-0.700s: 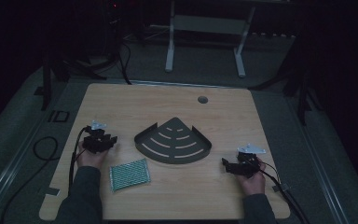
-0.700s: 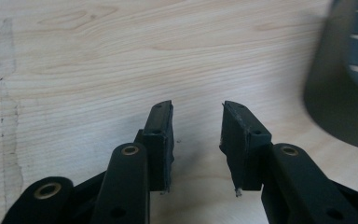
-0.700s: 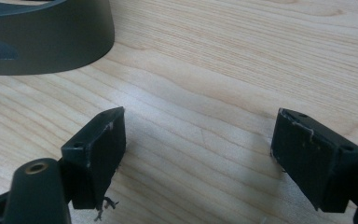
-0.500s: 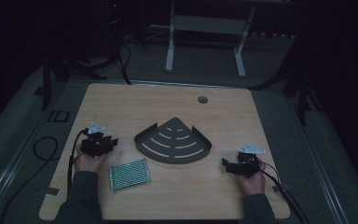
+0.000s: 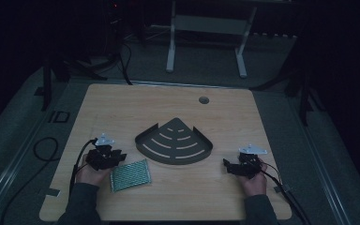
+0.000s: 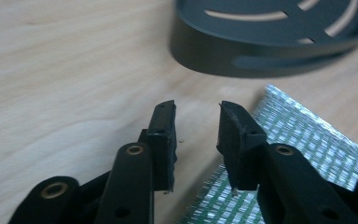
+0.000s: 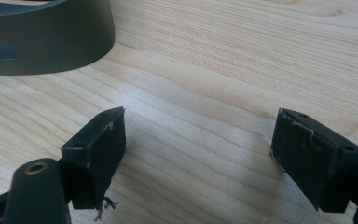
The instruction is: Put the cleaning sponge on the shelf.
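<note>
The table (image 7: 242, 56) is pale wood with fine lines. The tray (image 6: 270, 46) looks like dark, smooth, matt metal. The pad (image 6: 303, 140) is shiny and woven. Black matt jaws look scuffed.

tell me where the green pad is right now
In the high view the green pad lies flat near the table's front-left, just right of the left gripper.
</note>
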Demonstrator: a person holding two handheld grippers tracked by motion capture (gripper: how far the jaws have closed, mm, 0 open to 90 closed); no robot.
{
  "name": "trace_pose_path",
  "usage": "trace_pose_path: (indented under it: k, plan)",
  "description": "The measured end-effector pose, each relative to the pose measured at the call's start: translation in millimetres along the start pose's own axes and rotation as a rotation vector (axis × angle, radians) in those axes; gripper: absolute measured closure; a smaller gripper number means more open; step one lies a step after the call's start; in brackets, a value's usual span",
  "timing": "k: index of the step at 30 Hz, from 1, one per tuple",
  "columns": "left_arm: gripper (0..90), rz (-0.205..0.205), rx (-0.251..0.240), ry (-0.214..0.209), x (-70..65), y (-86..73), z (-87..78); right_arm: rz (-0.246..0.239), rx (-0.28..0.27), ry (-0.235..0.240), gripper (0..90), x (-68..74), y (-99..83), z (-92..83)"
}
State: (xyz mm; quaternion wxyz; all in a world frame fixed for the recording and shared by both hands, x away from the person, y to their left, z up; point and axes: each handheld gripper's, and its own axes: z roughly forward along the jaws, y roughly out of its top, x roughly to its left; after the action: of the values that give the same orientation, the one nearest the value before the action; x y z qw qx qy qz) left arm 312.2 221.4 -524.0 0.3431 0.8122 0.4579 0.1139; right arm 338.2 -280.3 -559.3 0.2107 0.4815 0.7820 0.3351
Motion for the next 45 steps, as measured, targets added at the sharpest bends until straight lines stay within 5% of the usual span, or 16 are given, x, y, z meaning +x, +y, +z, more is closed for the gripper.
trace_pose_path:
  k: [6,10,14,21,33,36,45]
  plan:
    - [82.6,0.045,-0.002,-0.030,-15.5,0.1,-4.4,0.001,0.001,0.000,17.5,0.0,0.0,0.0]
    - [89.0,0.085,0.038,-0.067,-24.6,-2.1,-0.4,0.001,0.001,0.001,17.5,0.0,0.1,0.0]
    - [90.0,0.112,0.055,-0.092,-31.0,-2.5,1.3,0.000,0.001,0.001,17.5,-0.1,0.1,0.1]
    - [90.0,0.130,0.105,-0.075,-35.2,-3.5,8.4,0.000,0.001,0.002,17.5,-0.1,0.1,0.1]
    - [90.0,0.079,0.100,0.005,-24.2,-5.3,5.5,-0.001,0.001,0.002,17.5,-0.1,0.2,0.2]
    - [90.0,0.064,0.094,0.065,-18.7,-5.7,4.0,-0.001,0.001,0.002,17.5,-0.2,0.2,0.2]
    - [88.1,0.022,0.096,0.156,-3.8,-0.4,4.9,-0.001,0.000,0.002,17.5,-0.2,0.3,0.2]
